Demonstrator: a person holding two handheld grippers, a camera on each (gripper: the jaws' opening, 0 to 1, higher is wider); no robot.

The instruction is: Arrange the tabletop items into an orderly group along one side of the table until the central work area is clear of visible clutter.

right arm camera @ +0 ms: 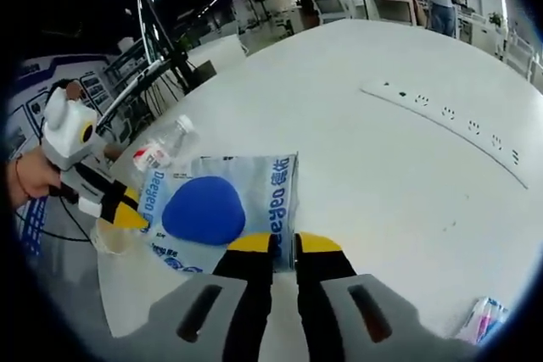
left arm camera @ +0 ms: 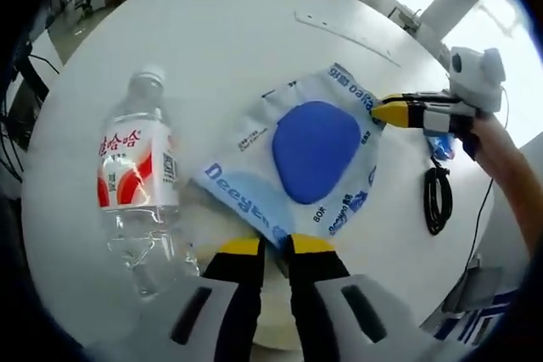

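left hand-held gripper (left arm camera: 273, 246): jaws narrow, pinching near edge of blue-white packet (left arm camera: 299, 165) | right hand-held gripper (right arm camera: 284, 243): jaws narrow, clamped on packet's opposite edge | packet flat on white surface (left arm camera: 229, 31) | water bottle (left arm camera: 136, 184) lying just beside packet

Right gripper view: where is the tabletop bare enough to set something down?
Free: the broad white stretch between the blue-and-white packet and the power strip, and the table beyond it. Crowded: the near edge, where the water bottle, packet and both grippers, left and right, meet.
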